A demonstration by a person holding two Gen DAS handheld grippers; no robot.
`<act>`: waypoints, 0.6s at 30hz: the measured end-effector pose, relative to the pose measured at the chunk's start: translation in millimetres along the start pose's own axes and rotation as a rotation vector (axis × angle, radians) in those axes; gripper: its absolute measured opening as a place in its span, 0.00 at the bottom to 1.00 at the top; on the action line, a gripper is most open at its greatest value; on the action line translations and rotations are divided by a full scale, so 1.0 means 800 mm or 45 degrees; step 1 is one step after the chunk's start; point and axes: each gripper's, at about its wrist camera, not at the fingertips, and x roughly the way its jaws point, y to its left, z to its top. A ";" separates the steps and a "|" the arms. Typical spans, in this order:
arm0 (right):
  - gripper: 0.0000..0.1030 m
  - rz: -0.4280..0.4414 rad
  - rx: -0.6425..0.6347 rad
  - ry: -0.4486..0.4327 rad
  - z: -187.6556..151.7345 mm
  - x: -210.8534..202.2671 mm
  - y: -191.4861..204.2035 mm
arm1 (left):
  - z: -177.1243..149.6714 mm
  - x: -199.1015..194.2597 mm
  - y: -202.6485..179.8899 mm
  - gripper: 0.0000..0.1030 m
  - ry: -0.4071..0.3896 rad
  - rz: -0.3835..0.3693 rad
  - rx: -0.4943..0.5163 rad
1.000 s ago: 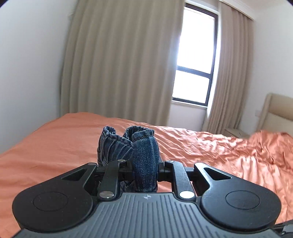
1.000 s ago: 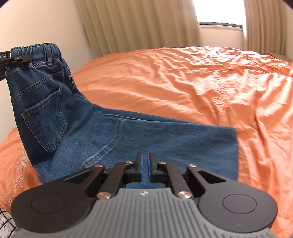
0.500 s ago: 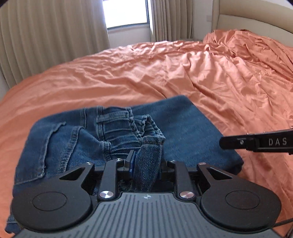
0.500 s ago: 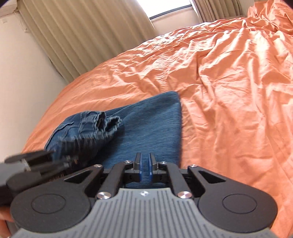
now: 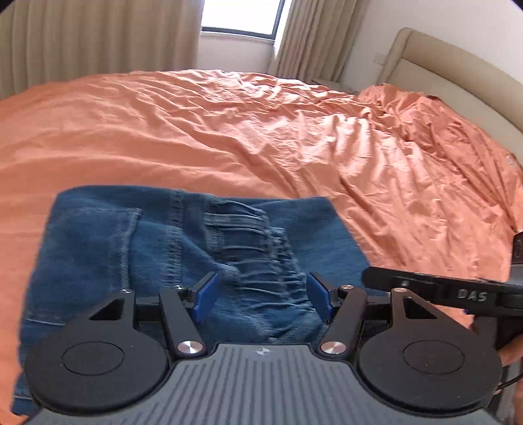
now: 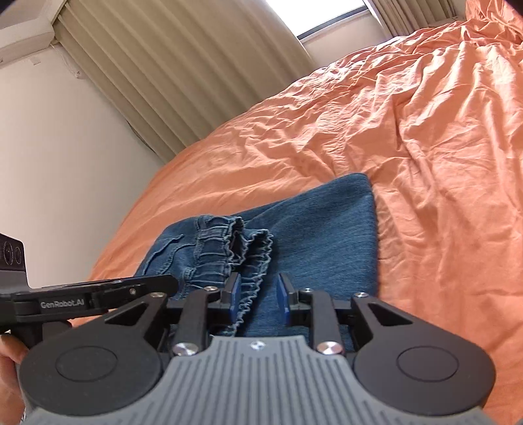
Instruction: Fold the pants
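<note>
The blue jeans (image 5: 157, 248) lie folded over on the orange bed; the elastic waistband (image 5: 251, 248) rests on top of the legs. My left gripper (image 5: 260, 292) is open just above the waistband, holding nothing. In the right wrist view the jeans (image 6: 313, 235) show the ruffled waistband (image 6: 242, 248) over the leg panel. My right gripper (image 6: 258, 292) is open, its jaws standing on either side of the waistband edge, not closed on it. The right gripper's body (image 5: 457, 294) shows at the right of the left wrist view; the left gripper's body (image 6: 98, 294) shows at the left of the right wrist view.
The orange bedspread (image 5: 294, 137) is wrinkled and spreads far beyond the jeans. A beige headboard (image 5: 451, 75) stands at the right. Curtains (image 6: 183, 75) and a window (image 5: 242, 16) are behind the bed. A white wall (image 6: 59, 157) runs along the bed's left side.
My left gripper has let go of the waistband and opened, leaving it laid on the legs. My right gripper has opened from shut and moved closer to the waistband.
</note>
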 end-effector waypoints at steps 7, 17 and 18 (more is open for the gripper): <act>0.35 0.075 0.007 0.047 0.029 0.078 0.030 | -0.002 -0.003 0.072 0.53 -0.135 0.196 -0.143; 0.37 0.121 0.202 0.153 0.028 0.170 -0.002 | -0.013 0.022 0.120 0.45 -0.159 0.158 -0.215; 0.34 0.138 0.221 0.155 0.027 0.174 -0.003 | -0.014 0.022 0.123 0.45 -0.170 0.145 -0.229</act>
